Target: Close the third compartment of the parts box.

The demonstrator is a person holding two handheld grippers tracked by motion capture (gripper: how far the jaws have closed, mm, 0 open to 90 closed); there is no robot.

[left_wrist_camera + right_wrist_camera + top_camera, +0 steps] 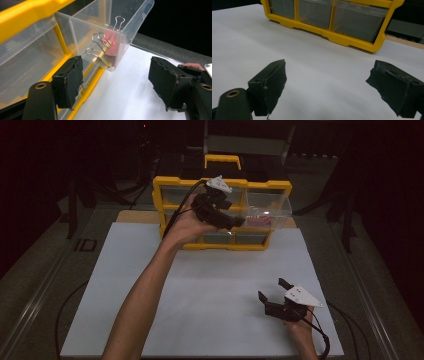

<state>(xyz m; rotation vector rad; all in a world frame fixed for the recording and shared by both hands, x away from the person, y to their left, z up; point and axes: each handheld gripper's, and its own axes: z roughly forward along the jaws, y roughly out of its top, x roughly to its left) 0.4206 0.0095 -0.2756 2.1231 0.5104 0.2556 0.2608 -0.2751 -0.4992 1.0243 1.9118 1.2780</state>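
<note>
High view: left gripper (pixel 239 222) at upper centre of frame, raised against the yellow drawer cabinet (pixel 172 182), pointing right toward the pulled-out clear drawer (pixel 272 205). Pink item dimly visible inside the drawer; detail lost in low light. Right gripper (pixel 271 289) at lower right on the white surface (pixel 200 285), well apart from the cabinet, so the left is far the nearer.

Left gripper view: jaws parted, nothing between them. Binder clips (pixel 106 48), one pink (pixel 113 42) and one gold (pixel 103 56), leaning in the drawer's near corner, above and ahead of the gap, wire handles slanting up to the upper right. Clear wall between pads and clips; drawer's far end cut off at the top edge.

Right gripper view: jaws spread wide, empty, over bare surface; cabinet across the upper frame, drawers closed, contents indistinct.
</note>
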